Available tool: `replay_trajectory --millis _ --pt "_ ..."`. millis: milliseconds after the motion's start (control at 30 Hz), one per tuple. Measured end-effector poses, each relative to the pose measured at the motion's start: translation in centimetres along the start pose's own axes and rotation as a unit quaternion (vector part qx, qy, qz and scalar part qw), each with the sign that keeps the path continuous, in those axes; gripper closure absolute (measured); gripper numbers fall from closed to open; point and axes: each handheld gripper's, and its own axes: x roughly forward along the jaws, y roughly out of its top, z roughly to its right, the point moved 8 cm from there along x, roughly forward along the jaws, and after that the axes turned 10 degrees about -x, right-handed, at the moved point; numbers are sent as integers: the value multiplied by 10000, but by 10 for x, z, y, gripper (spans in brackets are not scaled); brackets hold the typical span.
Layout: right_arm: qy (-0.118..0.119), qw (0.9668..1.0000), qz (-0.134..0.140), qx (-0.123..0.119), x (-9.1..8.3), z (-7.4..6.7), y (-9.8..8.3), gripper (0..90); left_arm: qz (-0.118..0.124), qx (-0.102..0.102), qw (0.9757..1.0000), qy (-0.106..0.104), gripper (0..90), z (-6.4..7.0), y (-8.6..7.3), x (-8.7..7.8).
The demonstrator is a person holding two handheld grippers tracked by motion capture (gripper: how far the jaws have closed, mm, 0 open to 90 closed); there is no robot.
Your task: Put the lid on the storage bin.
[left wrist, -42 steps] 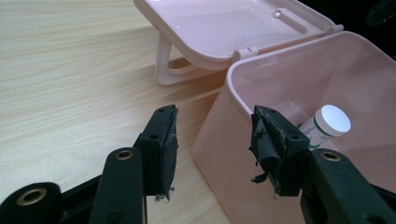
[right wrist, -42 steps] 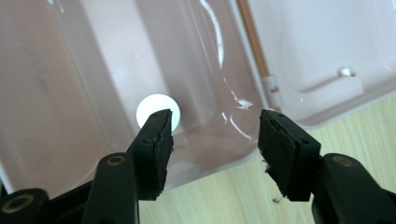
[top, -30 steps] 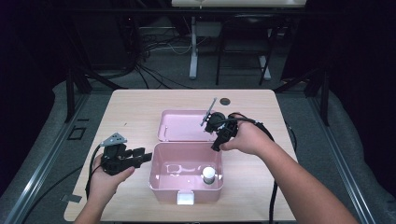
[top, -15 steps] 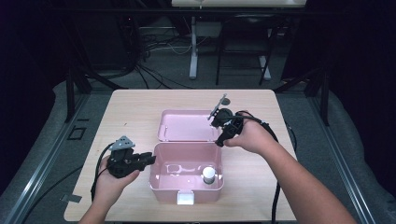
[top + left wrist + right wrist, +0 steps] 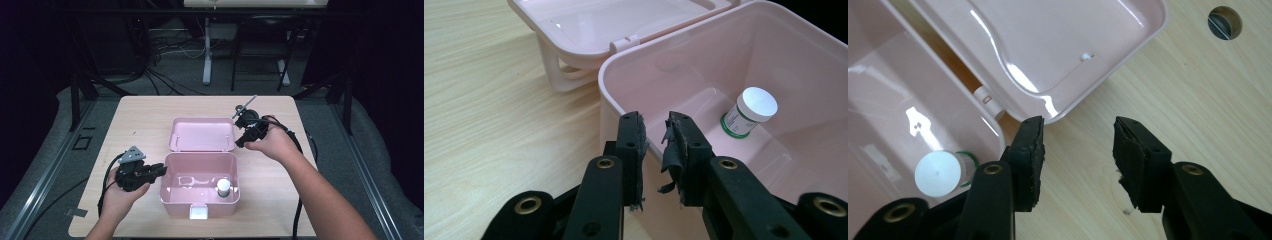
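Your left gripper (image 5: 159,171) sits right at the left wall of the pink box (image 5: 170,197). In the left gripper view the box's thin wall (image 5: 624,95) runs up between the two jaws. The jaws have just been closing, and now they stand close together with only a small gap. You cannot tell from the pictures if the pads are already pressing on the wall.

The box stands open near your edge of the wooden table (image 5: 140,112). Its lid (image 5: 202,134) is flipped back and lies flat on the table behind it. Inside the box, on the right side, stands a little bottle (image 5: 223,187) with a white cap. In the left gripper view you can see a green band around the bottle (image 5: 749,111).

Your right gripper (image 5: 241,141) is at the right corner of the lid. Its jaws have just been closing too, but they are still wide apart. In the right gripper view there is just bare table between them, and the corner of the lid (image 5: 1058,112) is just beside one jaw. This gripper holds nothing.
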Motion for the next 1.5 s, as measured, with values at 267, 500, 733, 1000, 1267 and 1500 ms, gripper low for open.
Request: replay_trajectory --millis 267,500,733,1000,1267,1500 --pt "-53 9983 191 554 7 13 0 562 -1 5 10000 21 764 0 0 0" --pt "-127 9958 188 887 11 20 3 607 -4 22 10000 33 764 0 0 0" --pt "-219 9921 288 1201 26 22 6 650 8 14 10000 25 763 0 0 0" --pt "-197 9851 406 1657 33 25 12 699 13 1 10000 18 763 0 0 0" --pt "-160 9756 438 2144 44 29 14 727 10 -27 10000 11 762 0 0 0" --pt "-149 9671 497 2492 49 33 19 736 4 -35 10000 11 761 0 0 0"
